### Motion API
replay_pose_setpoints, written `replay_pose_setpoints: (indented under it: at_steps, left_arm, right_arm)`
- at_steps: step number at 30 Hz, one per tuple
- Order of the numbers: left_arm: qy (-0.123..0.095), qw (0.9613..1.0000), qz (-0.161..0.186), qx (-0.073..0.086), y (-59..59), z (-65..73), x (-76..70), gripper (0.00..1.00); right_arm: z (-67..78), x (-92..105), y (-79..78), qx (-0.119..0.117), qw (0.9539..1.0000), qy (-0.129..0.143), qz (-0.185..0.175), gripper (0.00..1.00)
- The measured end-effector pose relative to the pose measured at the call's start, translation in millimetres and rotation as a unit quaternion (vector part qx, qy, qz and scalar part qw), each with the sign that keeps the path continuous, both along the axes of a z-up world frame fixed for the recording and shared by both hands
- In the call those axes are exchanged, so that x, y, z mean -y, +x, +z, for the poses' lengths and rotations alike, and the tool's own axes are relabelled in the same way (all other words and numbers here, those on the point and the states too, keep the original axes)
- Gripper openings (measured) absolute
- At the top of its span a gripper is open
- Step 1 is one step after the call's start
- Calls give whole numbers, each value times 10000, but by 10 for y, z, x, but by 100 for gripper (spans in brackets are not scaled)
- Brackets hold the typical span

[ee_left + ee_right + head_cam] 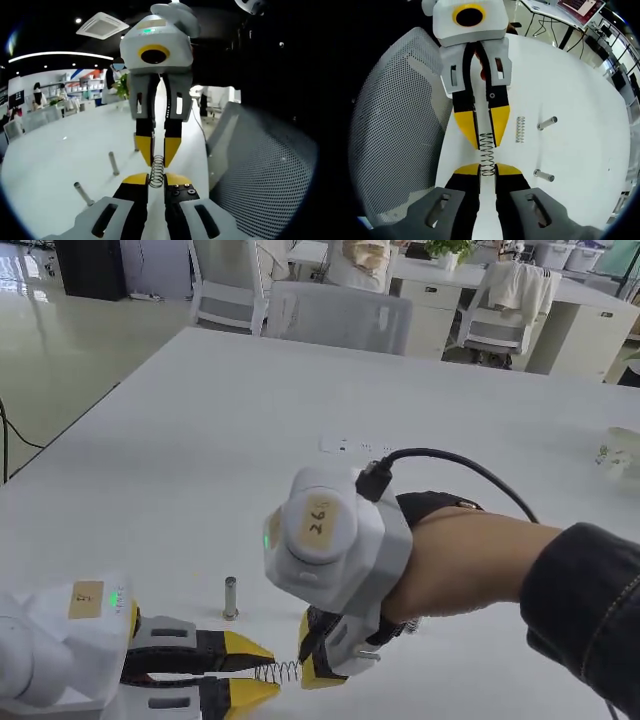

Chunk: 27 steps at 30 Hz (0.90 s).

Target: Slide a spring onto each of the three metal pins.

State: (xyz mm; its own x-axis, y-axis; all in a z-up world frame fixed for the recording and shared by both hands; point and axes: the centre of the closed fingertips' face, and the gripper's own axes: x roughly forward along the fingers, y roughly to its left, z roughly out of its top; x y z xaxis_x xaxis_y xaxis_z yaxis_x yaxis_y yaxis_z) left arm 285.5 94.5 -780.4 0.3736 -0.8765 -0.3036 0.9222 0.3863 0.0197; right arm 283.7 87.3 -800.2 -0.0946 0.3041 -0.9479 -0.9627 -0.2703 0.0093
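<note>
A small steel spring (284,672) hangs level between my two grippers, just above the white table (300,410). My left gripper (270,670) holds its one end and my right gripper (310,668) the other, tip to tip. In the left gripper view the spring (157,170) runs from my own yellow tips up into the facing right gripper (158,155). One metal pin (231,598) stands upright just beyond the grippers. Pins (114,162) (82,192) stand to the left in that view. A second spring (520,129) lies loose by two pins (546,122) (543,175).
A mesh-backed chair (395,115) stands close at the table's near edge. A black cable (450,465) runs from the right gripper across the person's sleeve. More chairs (340,315) and desks stand beyond the far edge.
</note>
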Motion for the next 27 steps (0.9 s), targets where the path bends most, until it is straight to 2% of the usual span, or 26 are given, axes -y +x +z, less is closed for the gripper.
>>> replay_pose_setpoints:
  at_steps: [9,27]
  left_arm:
    - [62,10000,-58,38,-11,-14,6,3]
    - [155,9999,-48,36,-5,-47,-11,2]
  right_arm:
    - [20,8,1,7,10000,-1,12,8]
    - [246,-94,-44,52,9997,251,-16,8]
